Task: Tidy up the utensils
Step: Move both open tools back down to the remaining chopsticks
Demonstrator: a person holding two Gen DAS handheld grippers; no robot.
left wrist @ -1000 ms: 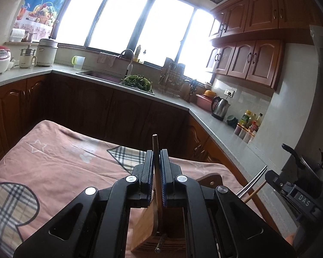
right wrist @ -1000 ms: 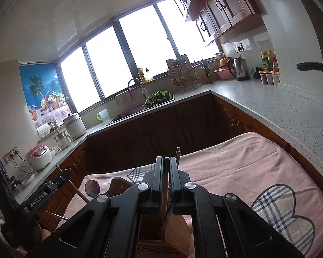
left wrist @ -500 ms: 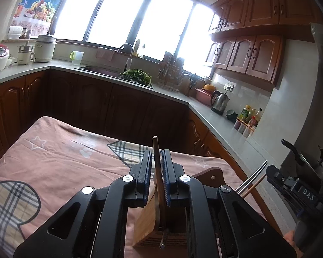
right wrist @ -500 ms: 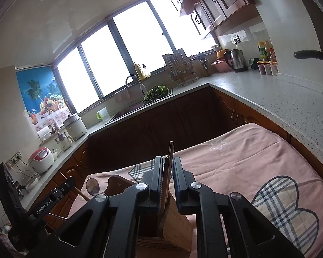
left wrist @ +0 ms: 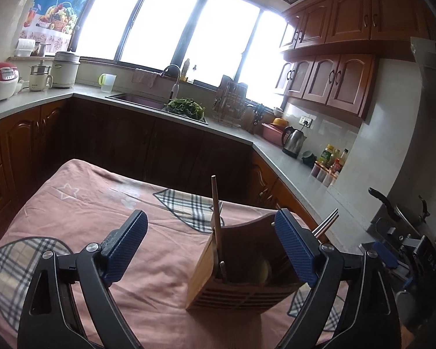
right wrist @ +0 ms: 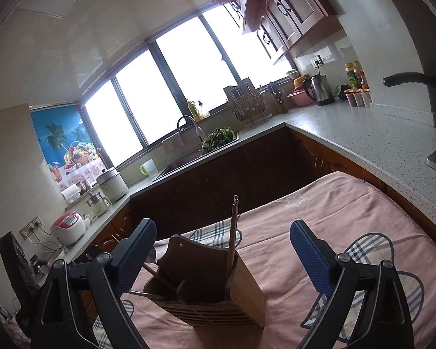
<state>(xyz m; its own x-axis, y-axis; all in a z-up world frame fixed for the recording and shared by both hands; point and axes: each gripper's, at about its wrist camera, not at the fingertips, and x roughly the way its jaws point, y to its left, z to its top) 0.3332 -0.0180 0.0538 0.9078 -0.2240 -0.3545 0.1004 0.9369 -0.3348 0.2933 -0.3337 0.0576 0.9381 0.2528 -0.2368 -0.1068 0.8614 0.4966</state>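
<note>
Slatted wooden utensil holder point(left wrist: 241, 276): upright on pink-clothed tabletop point(left wrist: 87, 203), between both grippers. Brown wooden chopsticks point(left wrist: 216, 218), long axis near vertical, stand inside, ahead of left gripper point(left wrist: 212, 250) and right gripper point(right wrist: 222, 253); jaws opening wide, gripping nothing.

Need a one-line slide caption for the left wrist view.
Left gripper opening above wooden utensil holder on pink tablecloth, chopstick standing inside.

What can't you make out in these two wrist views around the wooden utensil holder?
- Left wrist view: the utensil holder has its right side hidden by the left gripper's finger.
- Right wrist view: utensils' lower ends hidden inside the holder.
- Bottle labels too small.
- Right gripper, jaws opening: base cut off below.
</note>
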